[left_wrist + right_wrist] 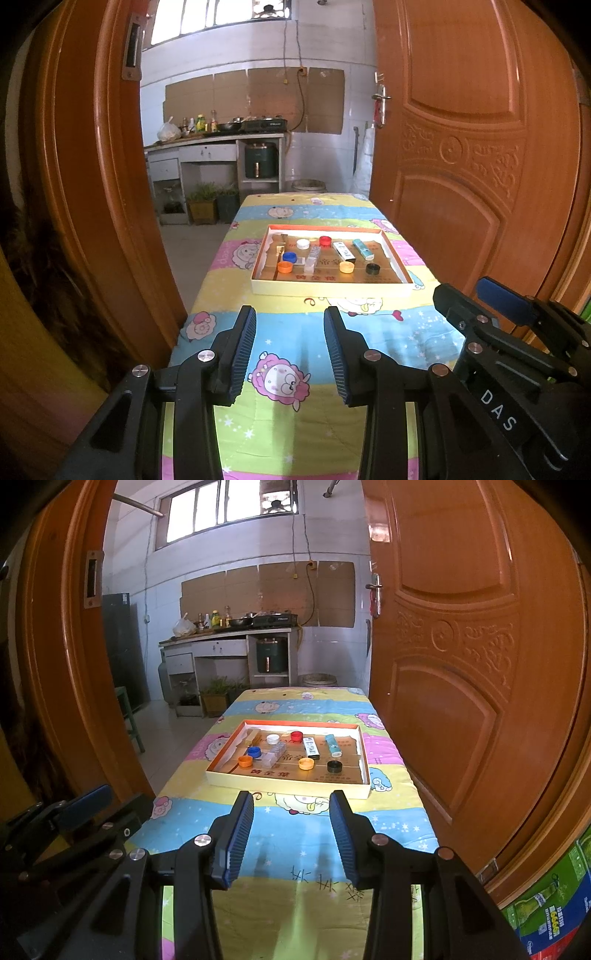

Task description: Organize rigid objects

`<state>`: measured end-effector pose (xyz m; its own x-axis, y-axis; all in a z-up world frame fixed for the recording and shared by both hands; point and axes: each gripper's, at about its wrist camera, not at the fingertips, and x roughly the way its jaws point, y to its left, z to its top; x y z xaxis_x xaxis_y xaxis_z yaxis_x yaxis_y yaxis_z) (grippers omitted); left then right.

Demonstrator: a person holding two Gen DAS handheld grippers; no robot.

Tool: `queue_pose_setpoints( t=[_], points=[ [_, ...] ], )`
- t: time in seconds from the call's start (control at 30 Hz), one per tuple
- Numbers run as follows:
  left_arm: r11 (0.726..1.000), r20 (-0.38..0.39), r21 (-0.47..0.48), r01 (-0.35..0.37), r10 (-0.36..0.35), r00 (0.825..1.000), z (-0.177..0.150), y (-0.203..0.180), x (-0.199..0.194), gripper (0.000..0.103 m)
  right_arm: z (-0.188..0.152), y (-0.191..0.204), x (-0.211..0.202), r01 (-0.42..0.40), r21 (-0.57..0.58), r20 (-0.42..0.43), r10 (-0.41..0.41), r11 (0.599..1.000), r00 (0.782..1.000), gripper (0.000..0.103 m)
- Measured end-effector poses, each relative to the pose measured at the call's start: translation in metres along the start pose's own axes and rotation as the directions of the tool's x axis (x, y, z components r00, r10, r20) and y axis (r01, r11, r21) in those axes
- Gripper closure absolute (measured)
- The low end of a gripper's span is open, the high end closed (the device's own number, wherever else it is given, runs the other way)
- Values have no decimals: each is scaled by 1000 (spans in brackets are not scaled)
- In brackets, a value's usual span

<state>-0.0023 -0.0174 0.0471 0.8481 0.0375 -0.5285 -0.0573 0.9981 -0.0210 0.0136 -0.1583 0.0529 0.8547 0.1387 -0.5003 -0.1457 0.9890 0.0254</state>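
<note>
A shallow cardboard tray (pixel 332 290) (pixel 288 784) sits on the quilt-covered table ahead of both grippers. In it lie several bottle caps: white (pixel 303 243), red (pixel 325 240), blue (pixel 290 256), orange (pixel 285 266), yellow-orange (pixel 347 267) and black (pixel 372 268). A clear plastic box (pixel 312 260), a white and black box (pixel 344 252) and a teal box (pixel 362 248) lie there too. My left gripper (pixel 290 314) is open and empty, short of the tray. My right gripper (pixel 291 797) is open and empty, just short of the tray's near edge.
The table (pixel 295 332) stands in a doorway, with an orange door (pixel 461 166) close on the right and the door frame (pixel 92 184) on the left. A kitchen counter (pixel 214 142) and potted plants (pixel 207 201) lie beyond. The right gripper's body (pixel 517 332) shows at the right.
</note>
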Motion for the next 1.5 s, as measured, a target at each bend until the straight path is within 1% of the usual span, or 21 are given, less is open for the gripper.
queue_pose_setpoints(
  t=[1.5],
  points=[
    [1000,-17,-2,9,-9,1000,-7,-1,3,63,-2,10,0,-6,-5,-7,6,1000,1000,61]
  ],
)
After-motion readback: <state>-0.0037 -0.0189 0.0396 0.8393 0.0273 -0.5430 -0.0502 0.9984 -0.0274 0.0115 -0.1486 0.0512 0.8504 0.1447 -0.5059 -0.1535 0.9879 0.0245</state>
